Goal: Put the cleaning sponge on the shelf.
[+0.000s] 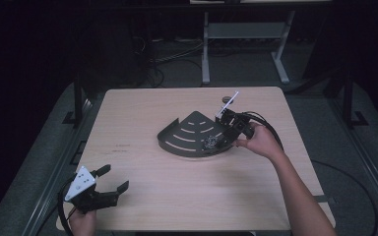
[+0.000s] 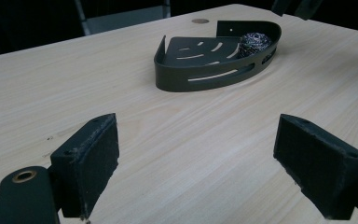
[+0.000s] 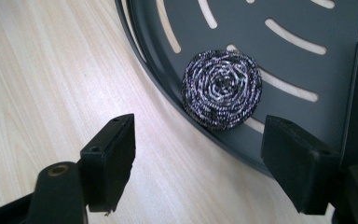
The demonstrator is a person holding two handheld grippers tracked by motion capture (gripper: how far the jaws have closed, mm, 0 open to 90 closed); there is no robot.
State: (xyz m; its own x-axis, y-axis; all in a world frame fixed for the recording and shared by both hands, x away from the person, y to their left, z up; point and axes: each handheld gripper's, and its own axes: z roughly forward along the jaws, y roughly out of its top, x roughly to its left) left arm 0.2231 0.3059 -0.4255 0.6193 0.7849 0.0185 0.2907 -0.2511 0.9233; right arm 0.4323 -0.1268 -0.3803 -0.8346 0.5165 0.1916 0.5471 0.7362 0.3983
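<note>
Since the steel scourer (image 3: pixel 222 89) now lies in the grey corner tray (image 3: pixel 307 65) against its curved wall, my right hand-held gripper (image 3: pixel 198 154) stands open above it, holding nothing; my left hand-held gripper (image 2: pixel 196 158) waits wide over the table (image 2: pixel 168 121).

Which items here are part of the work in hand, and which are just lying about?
In the job:
- steel scourer, lying inside the tray
- dark slotted corner tray
- right gripper, jaws open just above the scourer

Just there:
- left gripper, open, idle at the near table edge
- small round disc in the tabletop
</note>
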